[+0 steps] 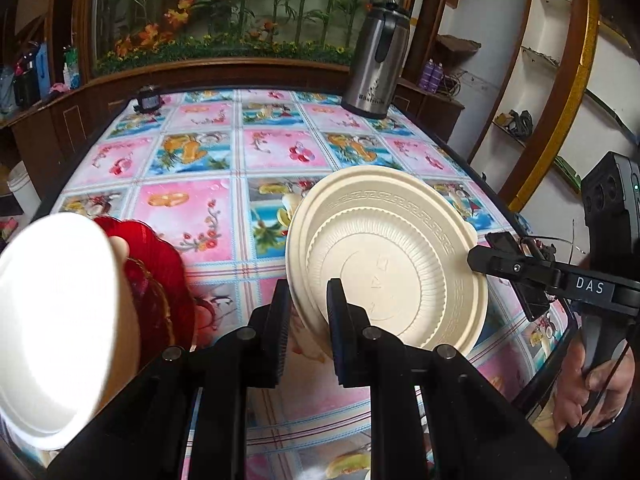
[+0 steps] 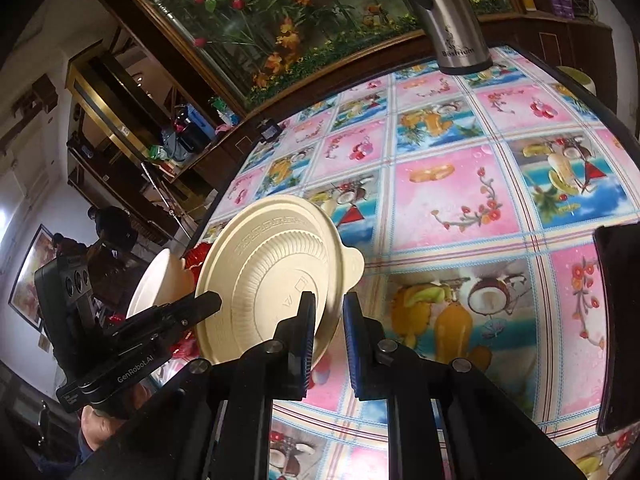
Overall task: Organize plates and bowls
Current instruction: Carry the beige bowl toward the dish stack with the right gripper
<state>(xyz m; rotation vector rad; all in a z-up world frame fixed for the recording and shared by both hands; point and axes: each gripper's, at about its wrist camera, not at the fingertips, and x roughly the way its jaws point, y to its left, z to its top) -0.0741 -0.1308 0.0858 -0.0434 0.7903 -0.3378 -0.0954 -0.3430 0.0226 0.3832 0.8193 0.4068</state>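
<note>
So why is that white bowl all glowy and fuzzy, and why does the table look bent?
In the left wrist view, the white round bowl sits very close to the lens, so it is blurred and washed out by bright light. In both views the fisheye lens curves the straight edges of the flowery pink-and-blue tablecloth; the cream ridged plate stays fairly sharp.

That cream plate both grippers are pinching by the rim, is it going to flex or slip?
The cream plate looks like thin moulded disposable ware, so probably light and somewhat bendy. Held tilted by the left gripper and right gripper, it could pivot. Its ribbing may aid grip.
</note>
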